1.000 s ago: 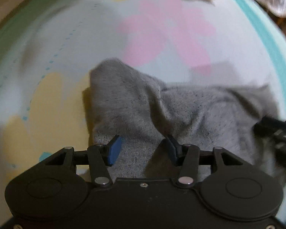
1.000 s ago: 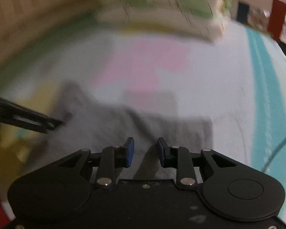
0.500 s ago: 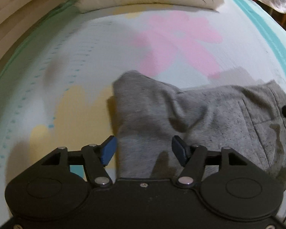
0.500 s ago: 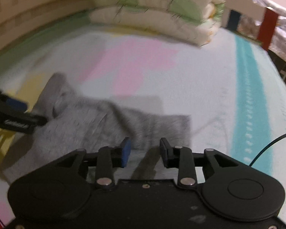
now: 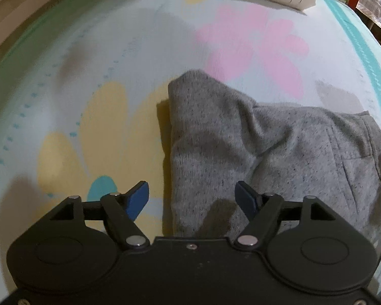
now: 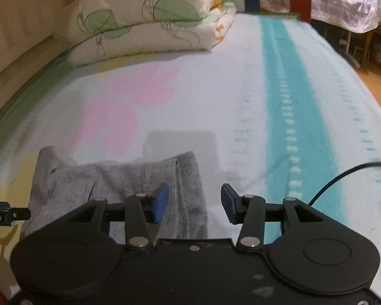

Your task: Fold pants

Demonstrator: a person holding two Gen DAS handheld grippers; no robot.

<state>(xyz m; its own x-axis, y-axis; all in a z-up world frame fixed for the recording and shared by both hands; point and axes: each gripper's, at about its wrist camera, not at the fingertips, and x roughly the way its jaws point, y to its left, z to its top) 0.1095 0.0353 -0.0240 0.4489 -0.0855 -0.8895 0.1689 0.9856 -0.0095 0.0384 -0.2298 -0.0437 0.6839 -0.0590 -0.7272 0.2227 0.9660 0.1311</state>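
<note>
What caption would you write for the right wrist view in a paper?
Open right gripper hovering over the edge of folded grey pants on a flower-print bed sheet.

Left wrist view close above the grey pants [image 5: 254, 147], facing along the bed [image 5: 114, 63], right wrist view low beside them, facing the folded quilt [image 6: 149, 17], both sharing pants and pink flower print [image 6: 119, 106].
</note>
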